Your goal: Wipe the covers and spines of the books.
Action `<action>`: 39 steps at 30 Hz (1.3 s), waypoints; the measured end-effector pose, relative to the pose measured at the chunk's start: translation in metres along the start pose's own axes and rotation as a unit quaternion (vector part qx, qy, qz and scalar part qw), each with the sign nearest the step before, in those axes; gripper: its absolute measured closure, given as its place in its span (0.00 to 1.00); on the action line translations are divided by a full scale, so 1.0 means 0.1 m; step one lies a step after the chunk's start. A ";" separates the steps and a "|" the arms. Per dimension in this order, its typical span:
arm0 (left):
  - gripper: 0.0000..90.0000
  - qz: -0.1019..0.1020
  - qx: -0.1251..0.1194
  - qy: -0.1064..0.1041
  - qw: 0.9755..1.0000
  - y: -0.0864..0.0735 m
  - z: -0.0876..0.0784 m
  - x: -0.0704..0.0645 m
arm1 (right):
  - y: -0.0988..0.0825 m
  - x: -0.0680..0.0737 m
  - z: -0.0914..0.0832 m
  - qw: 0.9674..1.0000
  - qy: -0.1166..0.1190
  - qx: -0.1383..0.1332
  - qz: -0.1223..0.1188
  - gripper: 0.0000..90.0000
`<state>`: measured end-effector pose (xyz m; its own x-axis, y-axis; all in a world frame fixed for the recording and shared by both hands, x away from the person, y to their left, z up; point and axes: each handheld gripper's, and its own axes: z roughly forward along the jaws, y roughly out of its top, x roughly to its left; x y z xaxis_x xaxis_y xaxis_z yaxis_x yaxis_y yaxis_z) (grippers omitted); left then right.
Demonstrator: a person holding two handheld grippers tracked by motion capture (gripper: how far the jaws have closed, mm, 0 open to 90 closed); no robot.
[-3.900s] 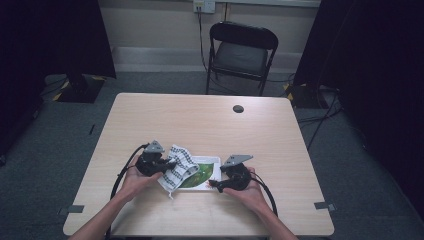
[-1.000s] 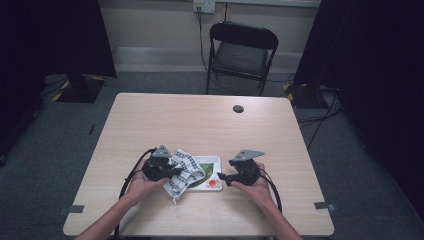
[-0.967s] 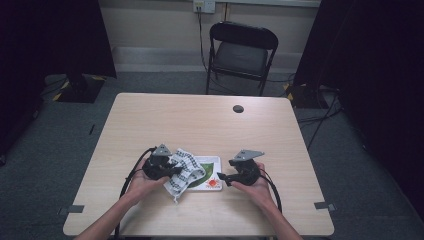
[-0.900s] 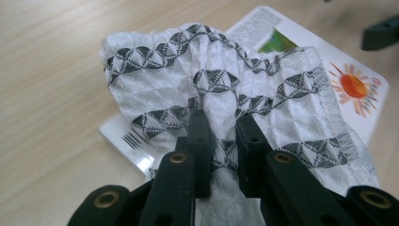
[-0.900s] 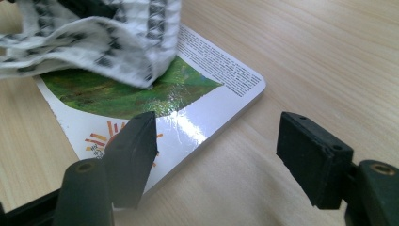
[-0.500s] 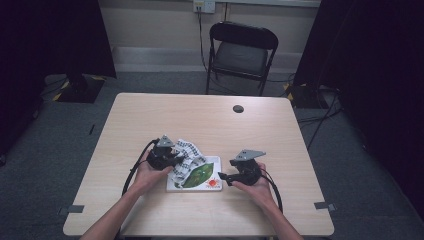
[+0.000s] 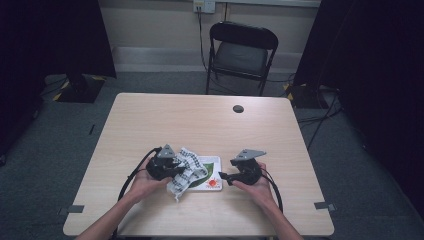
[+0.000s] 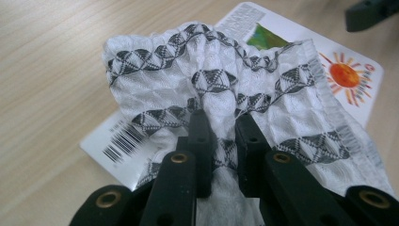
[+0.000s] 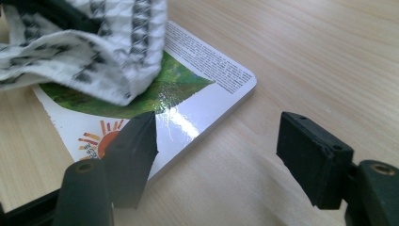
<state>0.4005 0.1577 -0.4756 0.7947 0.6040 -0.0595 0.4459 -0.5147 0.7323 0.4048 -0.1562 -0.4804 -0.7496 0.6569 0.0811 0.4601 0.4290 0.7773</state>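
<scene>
— Between the left gripper's (image 8: pixel 221 136) jaws, what is seen?
— A fold of cloth (image 8: pixel 226 89) is pinched there. The jaws are closed almost fully, and the white weave with its black triangle bands is bunched up around both tips. From above, the left gripper (image 7: pixel 176 170) is seen held in the left hand (image 7: pixel 145 182), and the cloth (image 7: pixel 186 172) is draped from it down toward the near edge.

— What is found under the cloth?
— A book (image 8: pixel 348 77) is lain on by it. A barcode is shown at one corner and an orange sun at another, and a green patch is partly covered by the weave.

— And the right gripper (image 9: pixel 216 146)?
— Its jaws are held wide apart, and nothing is gripped. One jaw is placed over the book's (image 9: pixel 202 94) glossy cover beside the sun; the other is held over bare wood just off the book's edge. Whether the cover is touched by the jaw cannot be told. The cloth (image 9: pixel 89 52) is seen lying across the far part of the book.

— How is it all laid out from above?
— The book (image 7: pixel 207 176) is set flat on the table (image 7: pixel 200 120), toward the near side, between the two grippers. The right gripper (image 7: pixel 225 176) is pointed at the book's right edge and is held in the right hand (image 7: pixel 252 185). A small dark disc (image 7: pixel 238 108) is set into the table farther back, and a black chair (image 7: pixel 242 50) is stood beyond the far edge.
</scene>
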 end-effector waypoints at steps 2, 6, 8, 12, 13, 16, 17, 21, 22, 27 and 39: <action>0.89 0.012 0.012 -0.004 1.000 -0.01 -0.04 -0.08 | 0.00 0.00 -0.01 1.000 0.000 -0.002 0.000 0.32; 0.89 0.022 0.012 -0.025 0.999 -0.06 -0.07 -0.20 | 0.01 -0.02 -0.06 1.000 -0.004 -0.011 0.005 0.32; 0.89 0.038 0.006 -0.052 0.998 -0.07 -0.06 -0.26 | 0.01 -0.03 -0.08 1.000 -0.005 -0.014 0.006 0.31; 0.89 0.035 0.010 -0.045 0.998 -0.03 -0.03 -0.28 | 0.00 -0.06 -0.10 1.000 -0.009 -0.017 0.010 0.31; 0.89 0.029 0.008 -0.046 0.998 -0.03 -0.01 -0.26 | 0.00 -0.06 -0.10 1.000 -0.008 -0.017 0.011 0.31; 0.89 0.011 0.006 -0.035 0.999 0.01 0.03 -0.20 | 0.00 -0.07 -0.10 1.000 -0.009 -0.014 0.011 0.31; 0.89 0.006 0.005 -0.033 0.999 0.02 0.04 -0.17 | 0.00 -0.07 -0.10 1.000 -0.009 -0.014 0.011 0.31; 0.89 -0.020 -0.004 -0.019 1.000 0.07 0.10 -0.03 | 0.00 -0.07 -0.09 1.000 -0.009 -0.012 0.010 0.31; 0.89 -0.020 -0.001 -0.011 1.000 0.09 0.11 0.00 | -0.01 -0.07 -0.09 1.000 -0.009 -0.011 0.010 0.31; 0.88 -0.044 -0.020 0.014 0.999 0.12 0.16 0.17 | -0.01 -0.07 -0.08 1.000 -0.010 -0.011 0.010 0.31; 0.88 -0.036 -0.018 0.017 0.999 0.11 0.15 0.17 | -0.01 -0.10 -0.13 1.000 -0.014 -0.016 0.014 0.31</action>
<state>0.4251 0.1532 -0.4789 0.7470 0.6587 -0.0898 0.4854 -0.4481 0.7508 0.4057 -0.1717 -0.4743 -0.7232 0.6852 0.0865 0.4651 0.3906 0.7944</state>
